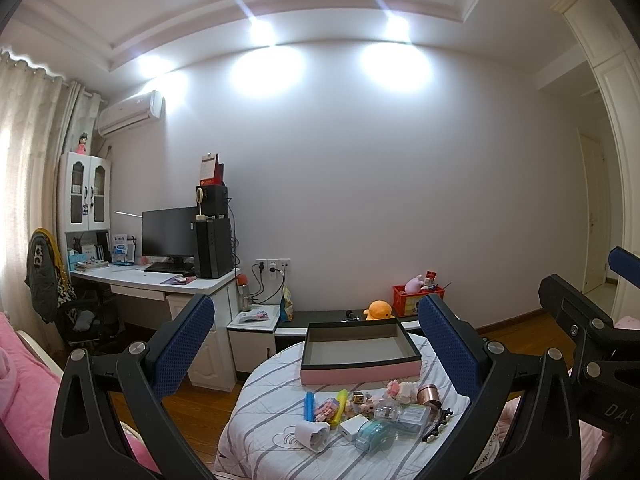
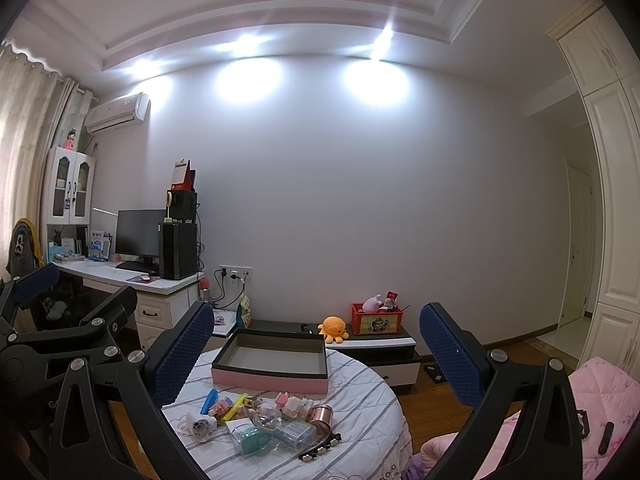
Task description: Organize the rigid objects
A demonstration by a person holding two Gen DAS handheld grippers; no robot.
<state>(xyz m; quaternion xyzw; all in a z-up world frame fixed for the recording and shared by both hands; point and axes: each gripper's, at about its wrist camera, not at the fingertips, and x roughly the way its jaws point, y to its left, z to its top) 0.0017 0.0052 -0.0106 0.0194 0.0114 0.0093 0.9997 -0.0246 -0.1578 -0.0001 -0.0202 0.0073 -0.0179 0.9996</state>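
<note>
Pink-sided and empty, the shallow box (image 1: 360,350) sits at 12 o'clock on the round striped table (image 1: 272,412), seemingly waiting to receive the clutter heaped at 6 o'clock: blue pen (image 1: 309,406), copper cup (image 1: 429,395), white plug (image 1: 316,435), black hair clip (image 1: 438,424); left gripper (image 1: 316,344) and right gripper (image 2: 316,350) both hang spread wide, holding nothing, well short of the pile; small toys mid-heap overlap and are hard to tell apart
</note>
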